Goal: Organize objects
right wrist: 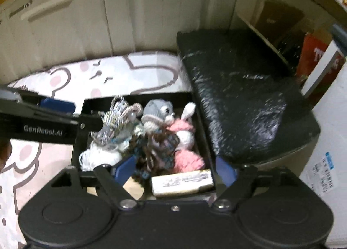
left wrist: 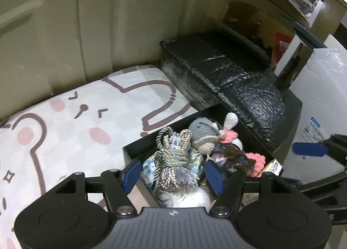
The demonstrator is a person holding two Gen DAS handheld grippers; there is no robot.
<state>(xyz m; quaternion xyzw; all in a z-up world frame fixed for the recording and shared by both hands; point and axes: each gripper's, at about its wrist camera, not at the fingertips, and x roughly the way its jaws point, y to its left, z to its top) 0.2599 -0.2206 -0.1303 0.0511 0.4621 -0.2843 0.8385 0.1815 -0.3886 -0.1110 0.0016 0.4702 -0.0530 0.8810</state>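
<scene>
Left wrist view: the left tongs hang half open over the black box, a rope bundle between the pads, untouched.

Right wrist view: the right tongs gape wide, empty, above the pink bunny, nearer them.

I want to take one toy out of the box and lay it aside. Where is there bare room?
The bear-print cloth lies bare from the cupboard doors to the black box, left of the black padded block. That block's top is bare too. The box is crowded: rope tassel, grey crochet toy, pink bunny, with both tongs at its near rim.
</scene>
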